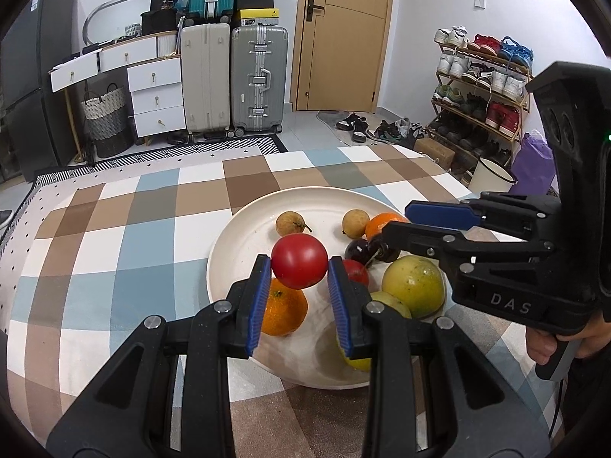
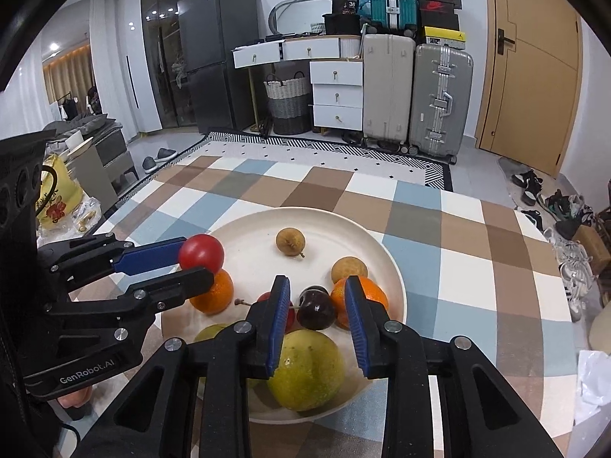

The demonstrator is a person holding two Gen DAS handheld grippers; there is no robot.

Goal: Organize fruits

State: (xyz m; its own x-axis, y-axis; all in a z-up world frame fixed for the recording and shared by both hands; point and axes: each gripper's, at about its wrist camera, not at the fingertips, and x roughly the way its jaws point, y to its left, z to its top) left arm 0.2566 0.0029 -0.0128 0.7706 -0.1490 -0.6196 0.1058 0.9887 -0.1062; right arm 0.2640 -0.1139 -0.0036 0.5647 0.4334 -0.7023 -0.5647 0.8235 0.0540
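My left gripper is clamped on the tomato, held above the plate. Right gripper hangs parted over the dark plum, not touching it. My fingers hide half the small red fruit.

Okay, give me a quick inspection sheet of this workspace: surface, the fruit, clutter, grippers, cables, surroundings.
Surface: checked tablecloth in brown, blue and white.
Job's things: white plate holding two oranges, two small brown fruits, a dark plum, a big yellow-green fruit and others partly hidden.
Clutter: nothing seen on the cloth beyond the plate.
Grippers: left gripper clamps a red tomato above the plate; right gripper has open jaws either side of the plum.
Cables: a thin cable hangs below the right handle.
Surroundings: suitcases, drawers, shoe rack, door, fridge.
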